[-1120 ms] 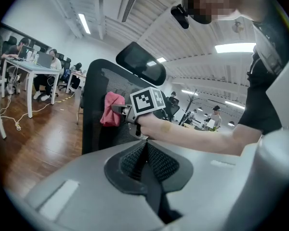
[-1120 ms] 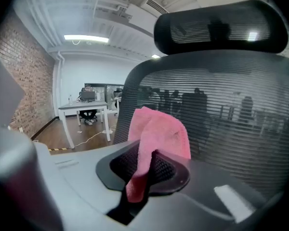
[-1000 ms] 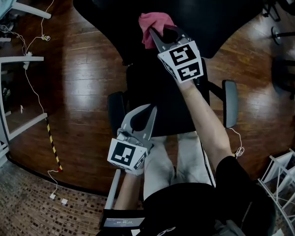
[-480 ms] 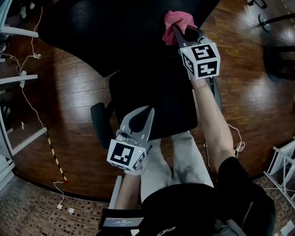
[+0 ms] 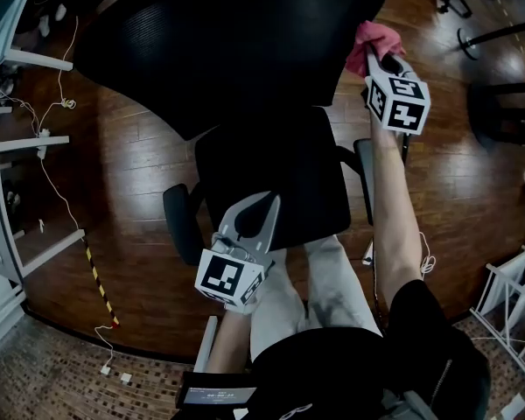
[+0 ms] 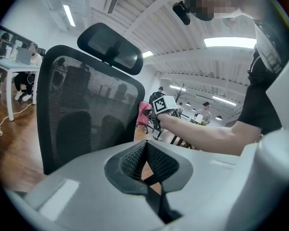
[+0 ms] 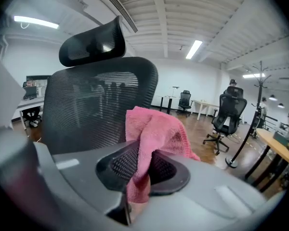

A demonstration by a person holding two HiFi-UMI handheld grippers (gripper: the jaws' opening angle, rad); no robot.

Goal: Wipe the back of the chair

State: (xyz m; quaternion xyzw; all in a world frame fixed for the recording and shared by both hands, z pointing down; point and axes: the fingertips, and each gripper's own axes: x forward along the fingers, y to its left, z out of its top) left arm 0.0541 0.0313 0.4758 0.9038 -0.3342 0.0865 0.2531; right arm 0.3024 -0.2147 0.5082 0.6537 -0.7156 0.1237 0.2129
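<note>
Rightward my right gripper (image 5: 376,58) has carried the crumpled pink cloth (image 5: 373,36), fingers clamped on it, to the edge of the black mesh chair back (image 5: 219,42). My left gripper (image 5: 264,206) hovers over the seat (image 5: 289,169), fingers closed, empty.

Top of chair back (image 5: 227,51) cut off; cloth (image 5: 372,35) likely part-hidden behind right tool (image 5: 378,58).

The black mesh-backed office chair (image 5: 227,51) stands on the dark wooden plank floor (image 5: 131,147) just ahead of the person's legs (image 5: 324,278), its backrest beyond its seat. The crumpled pink cloth (image 5: 374,35) sits between the jaws of the right gripper (image 5: 376,58) at the backrest's right edge, while the left gripper (image 5: 255,206) hangs over the seat's near edge. A white metal desk frame (image 5: 31,138) stands well left of the chair.
</note>
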